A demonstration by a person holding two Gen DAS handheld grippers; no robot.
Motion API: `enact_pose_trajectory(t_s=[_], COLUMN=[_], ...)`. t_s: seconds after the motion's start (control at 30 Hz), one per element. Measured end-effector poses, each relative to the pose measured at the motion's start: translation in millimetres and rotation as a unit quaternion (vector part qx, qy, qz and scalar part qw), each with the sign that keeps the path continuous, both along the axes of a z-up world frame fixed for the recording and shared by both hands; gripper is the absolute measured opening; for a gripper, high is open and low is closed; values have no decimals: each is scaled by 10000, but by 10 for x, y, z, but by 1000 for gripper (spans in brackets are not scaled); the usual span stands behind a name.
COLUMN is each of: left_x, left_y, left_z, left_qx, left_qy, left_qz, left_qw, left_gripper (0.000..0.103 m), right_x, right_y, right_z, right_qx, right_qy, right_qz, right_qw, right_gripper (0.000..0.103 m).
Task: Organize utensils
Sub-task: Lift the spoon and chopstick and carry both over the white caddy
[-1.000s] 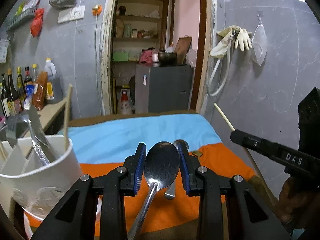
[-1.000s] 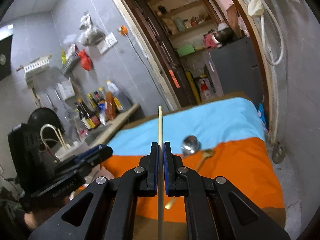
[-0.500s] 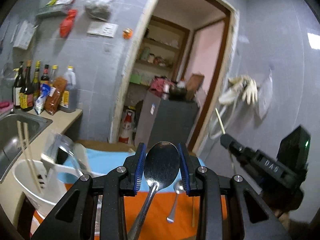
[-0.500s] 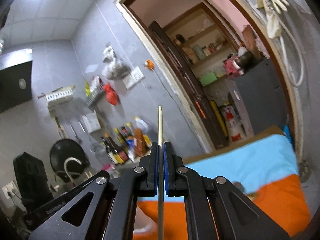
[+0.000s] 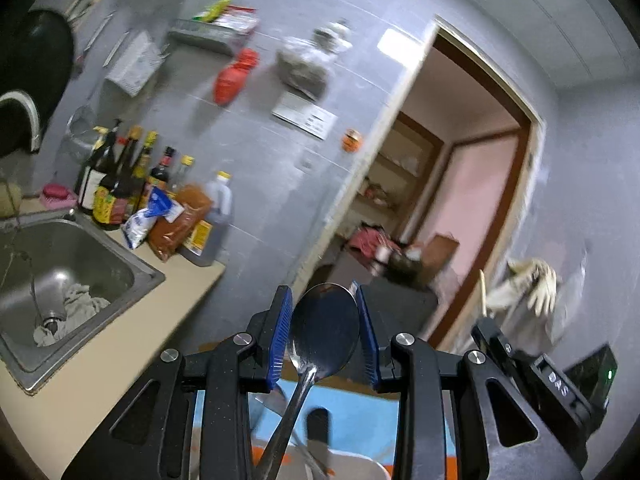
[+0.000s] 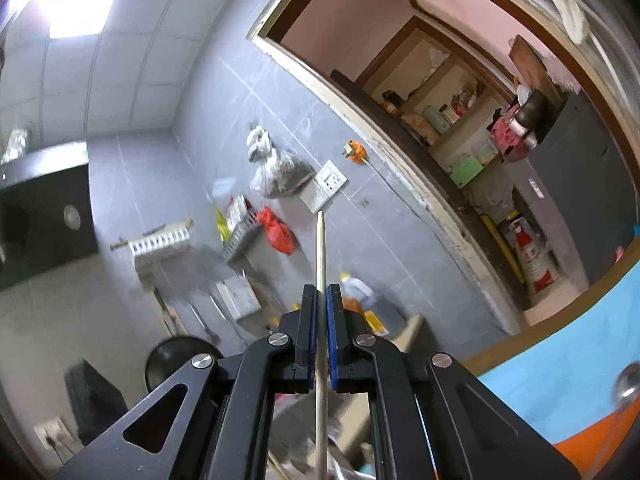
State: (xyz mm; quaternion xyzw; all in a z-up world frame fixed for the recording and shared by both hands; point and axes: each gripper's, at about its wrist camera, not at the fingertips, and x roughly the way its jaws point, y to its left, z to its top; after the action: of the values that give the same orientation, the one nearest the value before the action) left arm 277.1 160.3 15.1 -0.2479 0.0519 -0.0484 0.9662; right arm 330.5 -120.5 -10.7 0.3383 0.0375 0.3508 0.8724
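Note:
My left gripper [image 5: 324,332] is shut on a steel spoon [image 5: 322,330], bowl up between the blue pads, handle running down toward the white utensil holder [image 5: 360,468] below. My right gripper [image 6: 321,332] is shut on a pale wooden chopstick [image 6: 321,248] held upright, its tip above the pads. The right gripper also shows at the right edge of the left wrist view [image 5: 532,364], with the chopstick [image 5: 483,292] sticking up. Both grippers are raised and tilted up toward the wall.
A steel sink [image 5: 60,264] with a rag is at the left, with sauce bottles [image 5: 120,188] behind it on the counter. The blue and orange cloth [image 6: 560,380] lies at lower right. A doorway [image 6: 480,120] opens to a shelved room.
Both grippers have tilted upward and swung left. The table cloth has dropped out of most of the view, and the wall, sink and ceiling have come in. Both holds are unchanged.

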Motion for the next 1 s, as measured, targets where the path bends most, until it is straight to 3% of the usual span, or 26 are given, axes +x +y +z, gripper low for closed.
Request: enact_pose_trajectory(t_s=[0.43,0.8,1.0], left_x=[-64,-120,-141], left_y=[692,715,603], left_z=[-349,-340,-383], left_qx=[-1135,-1407,-1321], left_qy=[-422,-795,-904], left_qz=[431,429,351], left_qw=[9917,9859,9865], left_gripper=[28,28,28], right_x=[-1,-38,-83], right_y=[272,369,455], right_z=[-259,-382,-425], right_qx=[-55,-210,-502], right_qy=[-187,-307,-401], right_qz=[-624,-850,-989], right_qw=[9979,9957,9930], right_gripper=[3,3,3])
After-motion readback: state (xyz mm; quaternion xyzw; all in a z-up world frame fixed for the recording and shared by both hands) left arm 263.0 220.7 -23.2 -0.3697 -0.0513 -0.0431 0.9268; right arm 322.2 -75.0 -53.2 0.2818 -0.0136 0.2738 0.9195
